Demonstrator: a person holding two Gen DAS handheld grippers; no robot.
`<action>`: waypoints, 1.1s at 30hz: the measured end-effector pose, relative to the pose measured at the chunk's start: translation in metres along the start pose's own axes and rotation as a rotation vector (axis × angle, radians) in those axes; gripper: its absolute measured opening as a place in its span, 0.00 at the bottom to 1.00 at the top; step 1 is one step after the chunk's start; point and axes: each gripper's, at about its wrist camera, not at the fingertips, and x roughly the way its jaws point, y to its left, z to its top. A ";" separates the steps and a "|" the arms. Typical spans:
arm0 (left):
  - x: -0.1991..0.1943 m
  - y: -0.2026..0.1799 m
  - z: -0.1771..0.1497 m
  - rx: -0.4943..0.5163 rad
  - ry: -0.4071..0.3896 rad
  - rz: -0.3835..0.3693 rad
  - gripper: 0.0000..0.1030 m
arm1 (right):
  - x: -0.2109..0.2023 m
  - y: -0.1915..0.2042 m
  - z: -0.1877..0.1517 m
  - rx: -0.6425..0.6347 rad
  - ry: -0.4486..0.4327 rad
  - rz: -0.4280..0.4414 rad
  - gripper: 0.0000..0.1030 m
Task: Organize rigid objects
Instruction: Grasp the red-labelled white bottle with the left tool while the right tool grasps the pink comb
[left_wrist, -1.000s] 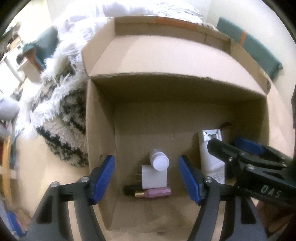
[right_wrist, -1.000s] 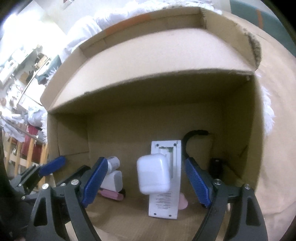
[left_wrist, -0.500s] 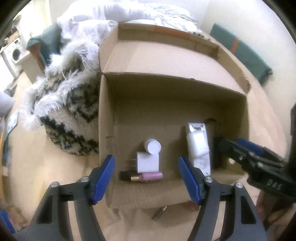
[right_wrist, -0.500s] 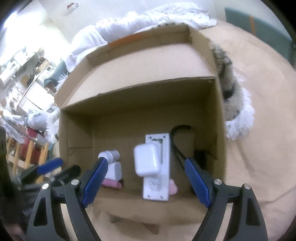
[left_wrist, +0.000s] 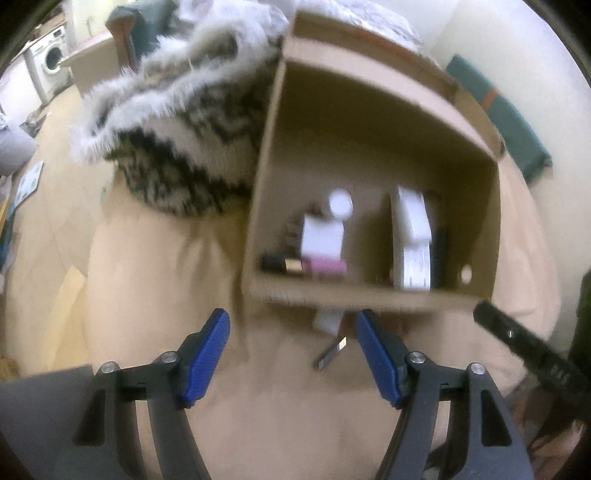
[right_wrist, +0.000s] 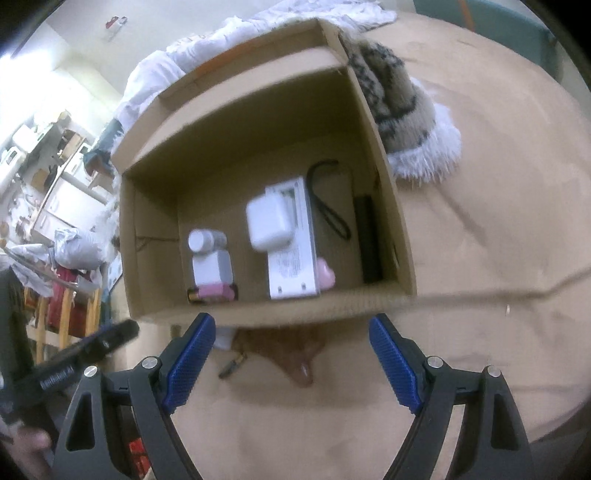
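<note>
An open cardboard box (right_wrist: 395, 229) (left_wrist: 258, 192) lies on a beige bed surface. Inside are a white charger block (right_wrist: 267, 221) on a long white device (right_wrist: 295, 266), a white plug adapter (right_wrist: 210, 267), a small white bottle (right_wrist: 203, 240), a pink lipstick (right_wrist: 214, 291) (left_wrist: 314, 265), a black strap (right_wrist: 328, 206) and a black bar (right_wrist: 369, 240). A small metallic stick (left_wrist: 330, 354) (right_wrist: 232, 363) lies in front of the box. My left gripper (left_wrist: 293, 358) and right gripper (right_wrist: 291, 362) are open, empty, and held in front of the box.
A furry patterned blanket (left_wrist: 177, 122) (right_wrist: 402, 110) lies beside the box. White bedding (right_wrist: 207, 48) is behind it. A teal cushion (left_wrist: 506, 118) lies at the far right. A small white item (left_wrist: 327, 319) sits under the box's front edge. Room furniture (right_wrist: 48, 173) stands at left.
Both grippers have pulled back out of the box and now sit in front of it. The white charger block stays on the long white device inside.
</note>
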 end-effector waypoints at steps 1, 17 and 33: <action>0.004 -0.002 -0.005 0.012 0.012 -0.003 0.66 | 0.002 -0.001 -0.003 0.007 0.009 -0.004 0.88; 0.078 -0.037 0.003 0.093 0.173 -0.045 0.43 | 0.027 -0.026 -0.020 0.178 0.140 0.038 0.88; 0.107 -0.046 0.012 0.097 0.211 -0.005 0.24 | 0.030 -0.029 -0.014 0.188 0.149 0.051 0.88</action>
